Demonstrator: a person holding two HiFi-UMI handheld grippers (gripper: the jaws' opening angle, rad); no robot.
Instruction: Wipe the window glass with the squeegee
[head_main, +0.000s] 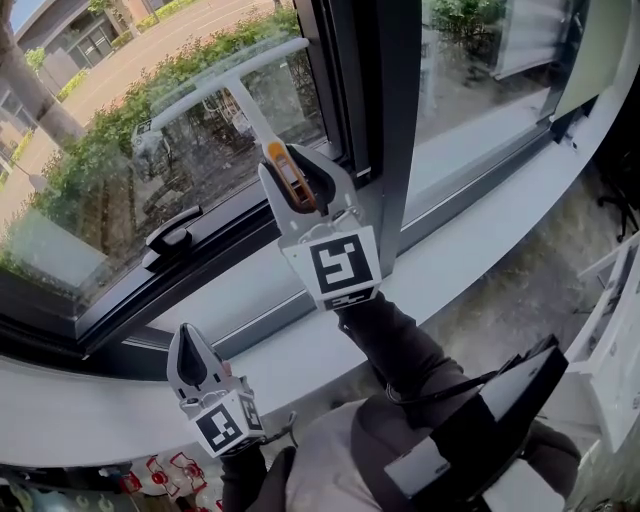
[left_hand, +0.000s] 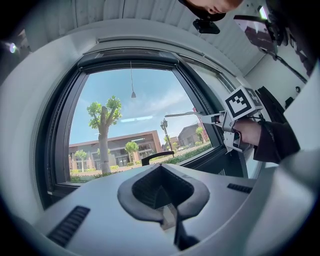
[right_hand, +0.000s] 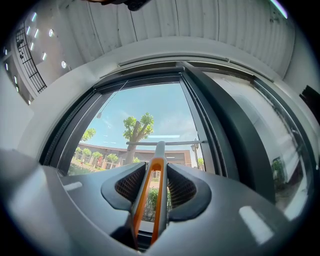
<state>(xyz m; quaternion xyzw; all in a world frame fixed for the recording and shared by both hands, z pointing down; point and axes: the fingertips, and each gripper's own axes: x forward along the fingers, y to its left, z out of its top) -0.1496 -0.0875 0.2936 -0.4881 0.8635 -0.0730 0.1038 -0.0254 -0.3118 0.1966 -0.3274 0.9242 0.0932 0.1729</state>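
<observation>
Glass pane (head_main: 90, 180): set in a dark frame (head_main: 365, 90); trees and low buildings are seen through it.
Squeegee (head_main: 250, 108): held up at the left pane. In the head view its pale crossbar is slanted from 8 o'clock up to 2 o'clock, and the orange-edged handle is run down toward 5 o'clock into the jaws. The blade appears to be laid on the glass, though contact is not plainly shown.
Right gripper (head_main: 298, 172): clamped on the squeegee handle (right_hand: 150, 190), which is gripped between both pads in the right gripper view (right_hand: 152, 187). It is raised in front of the frame.
Left gripper (head_main: 188, 345): jaws are brought together with nothing between them (left_hand: 162, 195). It is held low at 7 o'clock of the head view, over the white sill (head_main: 300, 345), well apart from the squeegee.
Window handle (head_main: 170, 235): black, mounted on the lower frame at 8 o'clock of the right gripper.
</observation>
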